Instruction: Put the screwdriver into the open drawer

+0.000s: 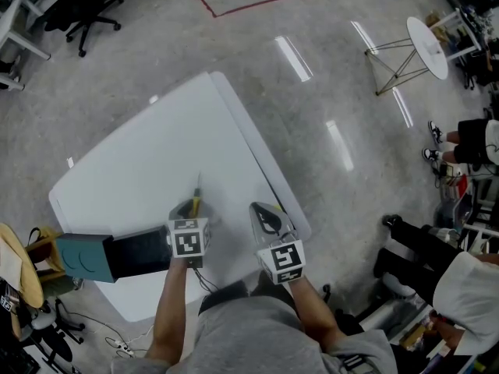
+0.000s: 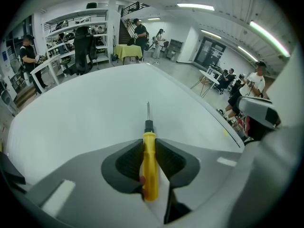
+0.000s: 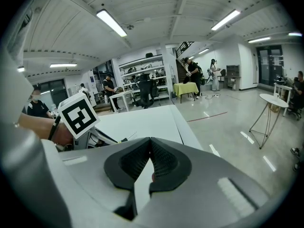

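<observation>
Jaws of the left gripper (image 2: 149,144) clamp the yellow handle of the screwdriver (image 2: 150,167), just right of the open drawer (image 1: 140,252) on the white bench (image 1: 140,162); right gripper (image 3: 148,156) farther right of the drawer, jaws closed together, empty.

Lab/wkshop: shelving (image 2: 66,20), office chair (image 1: 90,2), bare floor (image 1: 312,29).

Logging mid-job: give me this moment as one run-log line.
left gripper: shut on yellow-handled screwdriver | right gripper: shut, empty | drawer: open
</observation>
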A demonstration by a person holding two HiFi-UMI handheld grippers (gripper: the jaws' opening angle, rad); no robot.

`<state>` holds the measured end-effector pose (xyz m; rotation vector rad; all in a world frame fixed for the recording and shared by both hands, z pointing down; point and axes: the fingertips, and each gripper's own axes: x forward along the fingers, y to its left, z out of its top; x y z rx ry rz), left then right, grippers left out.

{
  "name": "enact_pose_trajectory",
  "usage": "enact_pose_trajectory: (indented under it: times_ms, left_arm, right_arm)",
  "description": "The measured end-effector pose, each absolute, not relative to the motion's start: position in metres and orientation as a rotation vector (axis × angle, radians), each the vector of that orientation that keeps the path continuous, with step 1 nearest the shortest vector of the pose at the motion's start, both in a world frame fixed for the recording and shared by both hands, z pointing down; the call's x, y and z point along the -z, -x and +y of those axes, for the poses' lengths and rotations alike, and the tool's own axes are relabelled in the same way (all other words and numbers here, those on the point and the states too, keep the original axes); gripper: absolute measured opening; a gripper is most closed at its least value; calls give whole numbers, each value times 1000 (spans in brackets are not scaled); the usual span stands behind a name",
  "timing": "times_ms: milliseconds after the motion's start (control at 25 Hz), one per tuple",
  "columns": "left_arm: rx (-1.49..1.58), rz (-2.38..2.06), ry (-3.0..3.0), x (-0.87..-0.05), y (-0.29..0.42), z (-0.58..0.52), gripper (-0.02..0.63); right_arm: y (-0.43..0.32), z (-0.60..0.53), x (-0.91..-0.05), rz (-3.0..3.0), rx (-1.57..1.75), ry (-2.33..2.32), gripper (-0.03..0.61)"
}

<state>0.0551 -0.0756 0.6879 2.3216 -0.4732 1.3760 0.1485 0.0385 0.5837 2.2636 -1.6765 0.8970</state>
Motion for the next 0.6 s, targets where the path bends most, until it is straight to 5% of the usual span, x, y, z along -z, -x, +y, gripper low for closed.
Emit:
enact_pose_trajectory:
  times_ms: [600]
  left_arm:
    - [-1336,-478,-2350,-678,-58,-78,84]
  right_arm:
    - [-147,45,-576,-1669,-875,-2271,5]
